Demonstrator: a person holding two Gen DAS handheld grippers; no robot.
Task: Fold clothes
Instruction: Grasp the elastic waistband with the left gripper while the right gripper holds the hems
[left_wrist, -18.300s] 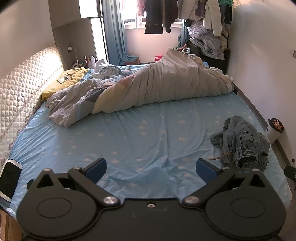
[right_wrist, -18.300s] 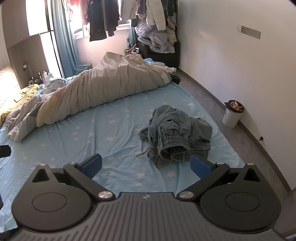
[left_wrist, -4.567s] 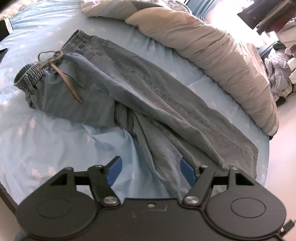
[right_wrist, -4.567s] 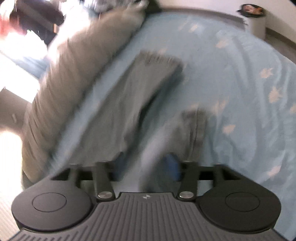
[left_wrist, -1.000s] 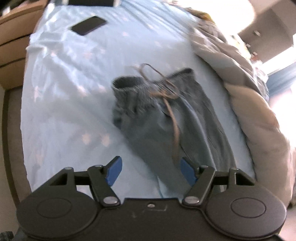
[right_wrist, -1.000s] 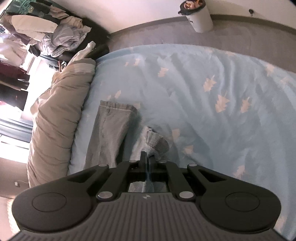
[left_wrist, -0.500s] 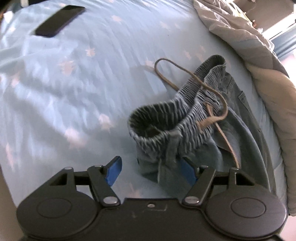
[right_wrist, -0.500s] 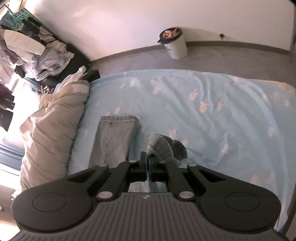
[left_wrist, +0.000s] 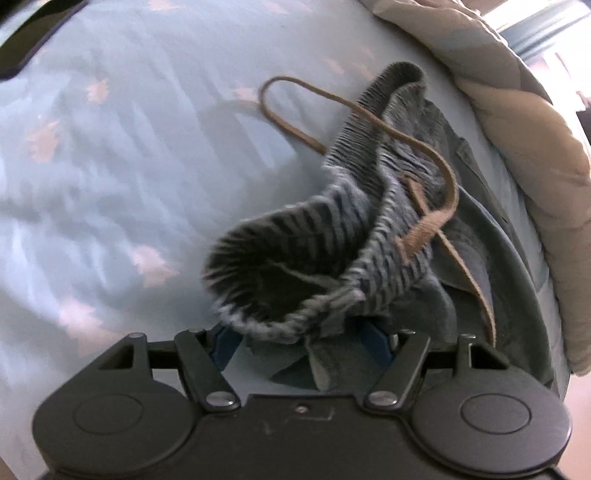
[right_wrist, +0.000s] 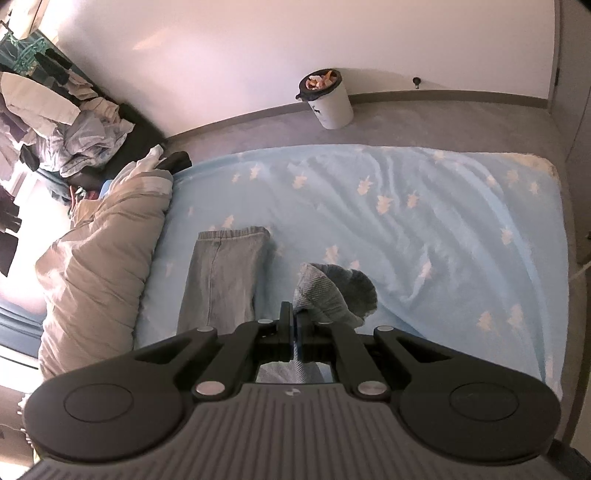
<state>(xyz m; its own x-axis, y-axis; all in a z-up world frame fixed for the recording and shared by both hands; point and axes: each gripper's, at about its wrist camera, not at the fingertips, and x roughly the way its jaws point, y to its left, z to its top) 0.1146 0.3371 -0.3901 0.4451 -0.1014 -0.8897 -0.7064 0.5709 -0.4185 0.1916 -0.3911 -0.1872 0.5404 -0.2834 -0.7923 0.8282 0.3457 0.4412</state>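
Jeans (left_wrist: 461, 266) lie on the bed (right_wrist: 424, 206), along the beige duvet (right_wrist: 99, 273) that is bunched at its far side. In the right view one leg (right_wrist: 221, 273) lies flat beside the duvet with its hem toward the wall, and the other leg's cuff (right_wrist: 332, 291) is lifted off the blue starred sheet (left_wrist: 110, 166). The right claw (right_wrist: 295, 328) is pressed together on that cuff's fabric. In the left view the ribbed waistband (left_wrist: 295, 254) is bunched into an open ring just ahead of the left claw (left_wrist: 299, 343), whose blue pads are spread with denim between them; whether they touch the cloth is unclear. A tan drawstring (left_wrist: 417, 155) loops out from the waistband over the sheet. On the floor by the wall stands a white bin (right_wrist: 327, 99), well apart from the bed.
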